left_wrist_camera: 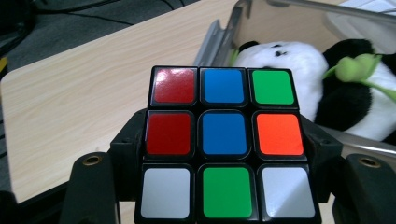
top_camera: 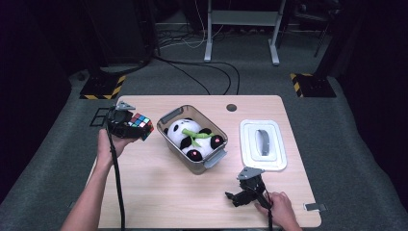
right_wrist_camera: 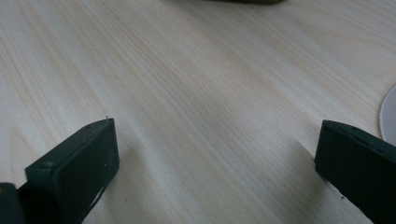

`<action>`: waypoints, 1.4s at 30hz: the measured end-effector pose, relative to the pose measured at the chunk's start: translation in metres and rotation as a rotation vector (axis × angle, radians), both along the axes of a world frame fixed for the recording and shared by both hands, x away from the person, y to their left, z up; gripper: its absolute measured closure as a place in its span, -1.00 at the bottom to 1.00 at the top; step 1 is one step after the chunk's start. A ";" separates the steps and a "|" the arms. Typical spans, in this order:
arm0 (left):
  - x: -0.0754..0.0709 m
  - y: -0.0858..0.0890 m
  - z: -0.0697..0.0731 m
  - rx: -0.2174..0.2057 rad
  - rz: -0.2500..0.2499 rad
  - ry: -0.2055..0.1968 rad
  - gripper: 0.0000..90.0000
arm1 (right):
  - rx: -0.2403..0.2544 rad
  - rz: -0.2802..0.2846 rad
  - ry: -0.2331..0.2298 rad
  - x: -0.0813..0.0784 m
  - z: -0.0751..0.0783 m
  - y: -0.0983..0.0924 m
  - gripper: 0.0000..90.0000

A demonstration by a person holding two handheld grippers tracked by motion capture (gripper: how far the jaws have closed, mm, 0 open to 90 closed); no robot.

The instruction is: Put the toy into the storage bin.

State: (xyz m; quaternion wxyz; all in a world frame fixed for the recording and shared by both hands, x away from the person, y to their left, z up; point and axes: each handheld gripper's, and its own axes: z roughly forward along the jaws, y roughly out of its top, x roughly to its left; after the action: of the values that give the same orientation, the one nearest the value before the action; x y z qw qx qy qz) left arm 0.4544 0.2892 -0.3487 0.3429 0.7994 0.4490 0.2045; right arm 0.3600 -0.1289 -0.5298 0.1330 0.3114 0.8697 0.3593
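Left gripper (top_camera: 137,129): fingers clamping the puzzle cube (left_wrist_camera: 224,144), left of the bin (top_camera: 169,137)
Right gripper (right_wrist_camera: 217,163): fingers spread wide, holding nothing, lower right on the counter (right_wrist_camera: 196,84)

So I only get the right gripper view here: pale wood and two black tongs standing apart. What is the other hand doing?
Observer: The left tongs are clamped on a colour cube, held above the table's left edge.
Operator: Where might it go?
Observer: Probably the clear bin beside it; a plush panda already lies inside.
Operator: Has the bin got a lid?
Observer: Yes, a white lid lies flat on the table right of the bin, off it.
Operator: And my tongs?
Observer: The right tongs rest low near the table's front edge, open and empty.
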 end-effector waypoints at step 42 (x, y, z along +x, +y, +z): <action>0.000 -0.096 0.017 -0.034 -0.198 0.004 -0.24 | 0.000 0.004 0.001 0.000 0.000 0.000 -1.00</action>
State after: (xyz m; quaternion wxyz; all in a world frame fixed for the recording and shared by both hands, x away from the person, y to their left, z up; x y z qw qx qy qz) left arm 0.4548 0.1931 -0.3318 0.3741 0.8343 0.3720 0.1602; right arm 0.3603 -0.1292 -0.5298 0.1320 0.3097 0.8704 0.3593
